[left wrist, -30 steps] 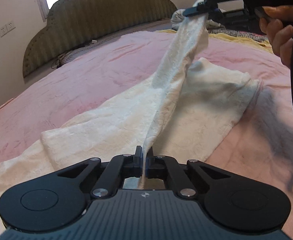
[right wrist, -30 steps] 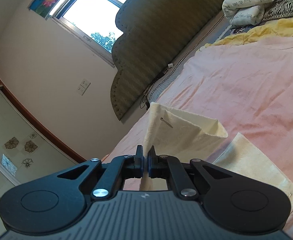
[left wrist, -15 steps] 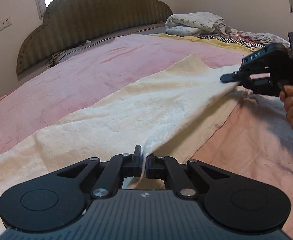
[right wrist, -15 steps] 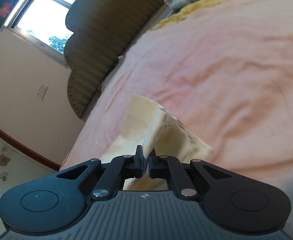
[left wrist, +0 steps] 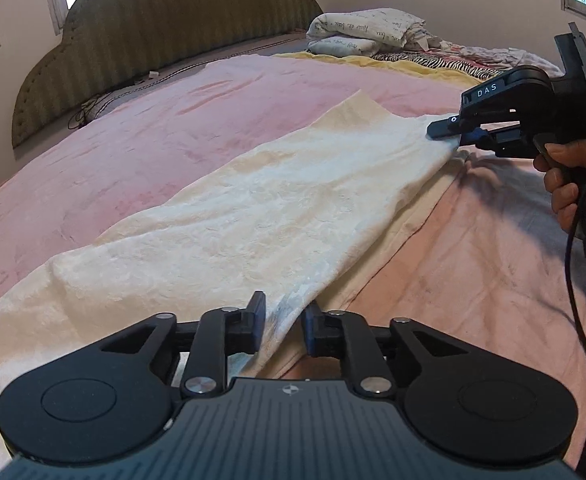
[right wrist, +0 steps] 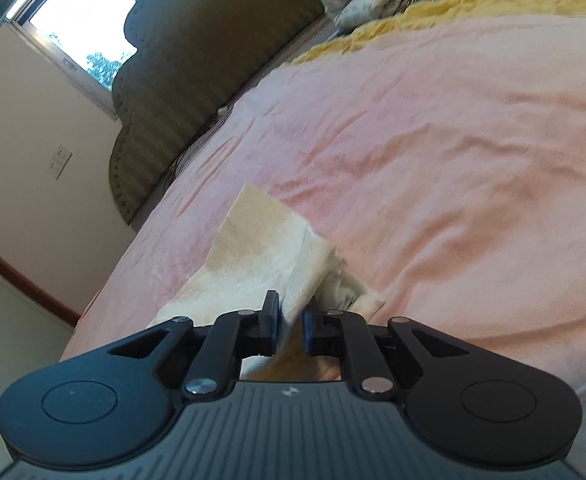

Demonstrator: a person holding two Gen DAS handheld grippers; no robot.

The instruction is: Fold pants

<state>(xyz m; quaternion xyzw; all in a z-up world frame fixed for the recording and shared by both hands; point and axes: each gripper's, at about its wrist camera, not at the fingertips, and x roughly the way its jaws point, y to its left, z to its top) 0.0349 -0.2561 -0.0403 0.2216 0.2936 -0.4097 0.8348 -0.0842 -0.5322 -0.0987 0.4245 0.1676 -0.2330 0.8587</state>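
Observation:
The cream pants (left wrist: 277,208) lie on the pink bed, one leg folded lengthwise over the other. My left gripper (left wrist: 283,316) has its jaws apart, with the near edge of the cloth lying loose between them. My right gripper (right wrist: 291,318) is also open, the far corner of the pants (right wrist: 277,260) resting between its fingers. In the left wrist view the right gripper (left wrist: 451,132) sits low at the far end of the pants, held by a hand (left wrist: 565,176).
The pink bedspread (left wrist: 153,140) spreads all round the pants. A green padded headboard (left wrist: 173,28) stands at the back. A heap of folded bedding (left wrist: 365,32) and yellow and zebra-striped cloths (left wrist: 433,60) lie at the far right. A cable (left wrist: 569,264) hangs from the right gripper.
Both grippers came down from holding the leg up in the air, laid it flat over the other leg, and have opened, letting go of the cloth.

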